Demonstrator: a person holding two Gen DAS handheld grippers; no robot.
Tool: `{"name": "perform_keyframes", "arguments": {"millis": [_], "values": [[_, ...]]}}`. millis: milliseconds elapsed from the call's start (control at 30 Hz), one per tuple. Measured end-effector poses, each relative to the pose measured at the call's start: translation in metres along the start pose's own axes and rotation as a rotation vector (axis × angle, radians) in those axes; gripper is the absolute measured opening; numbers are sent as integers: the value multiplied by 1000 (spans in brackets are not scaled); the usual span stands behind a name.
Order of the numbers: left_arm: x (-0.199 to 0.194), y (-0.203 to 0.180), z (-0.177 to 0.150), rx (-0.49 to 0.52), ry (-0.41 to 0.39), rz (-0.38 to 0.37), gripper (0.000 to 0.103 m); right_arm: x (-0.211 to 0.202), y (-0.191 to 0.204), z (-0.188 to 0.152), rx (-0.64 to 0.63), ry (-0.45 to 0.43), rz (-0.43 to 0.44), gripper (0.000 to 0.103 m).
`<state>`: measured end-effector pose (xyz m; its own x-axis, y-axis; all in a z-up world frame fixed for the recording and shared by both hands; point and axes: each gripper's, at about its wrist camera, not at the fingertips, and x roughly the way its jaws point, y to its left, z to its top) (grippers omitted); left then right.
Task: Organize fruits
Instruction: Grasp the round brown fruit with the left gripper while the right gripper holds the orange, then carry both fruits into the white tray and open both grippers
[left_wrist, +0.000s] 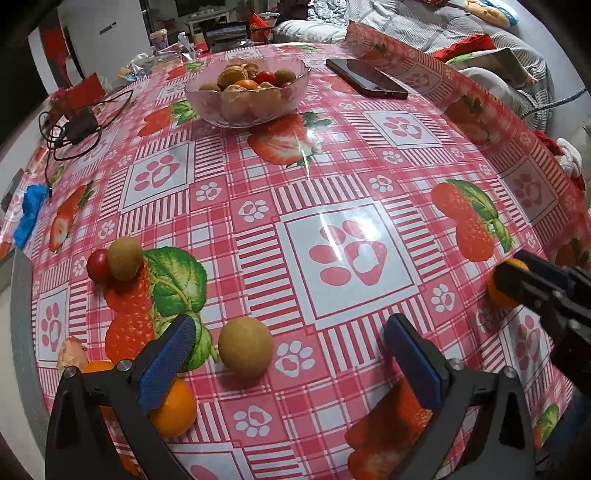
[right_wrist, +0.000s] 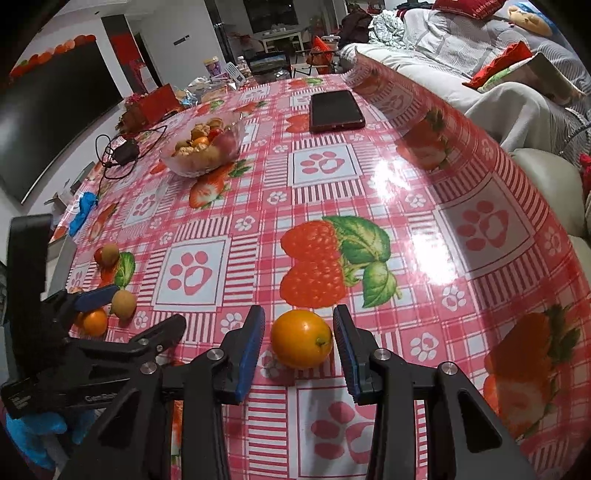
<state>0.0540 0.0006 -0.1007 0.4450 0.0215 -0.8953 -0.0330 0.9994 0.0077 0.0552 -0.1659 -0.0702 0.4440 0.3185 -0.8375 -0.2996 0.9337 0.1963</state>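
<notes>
Only the right wrist view shows the orange (right_wrist: 302, 339) plainly, sitting on the cloth (right_wrist: 406, 206) between the right tongs (right_wrist: 299, 345); these stand partly open, a gap showing either side, gripping nothing. The left tongs (left_wrist: 291, 347) gape wide and empty, a brown fruit (left_wrist: 245, 347) between the tips nearer the left pad, a second orange (left_wrist: 173, 408) under that pad. Ahead sits the bowl (left_wrist: 246, 92) of fruit, a phone (left_wrist: 365, 78) to its right.
</notes>
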Motion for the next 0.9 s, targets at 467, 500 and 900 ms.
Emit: {"name": "perform_keyframes", "arguments": {"millis": [467,500,900], "values": [[-33,16,-15,-87,-65,-105,29,3,-5,-7,25,-2,16,37],[-36,16,-17,-86,-69,-106,29,1,-5,-8,26,-4,20,37],[-95,47,-39,-147,-143,-135,29,-21,28,-6,-15,-32,71,37]]}}
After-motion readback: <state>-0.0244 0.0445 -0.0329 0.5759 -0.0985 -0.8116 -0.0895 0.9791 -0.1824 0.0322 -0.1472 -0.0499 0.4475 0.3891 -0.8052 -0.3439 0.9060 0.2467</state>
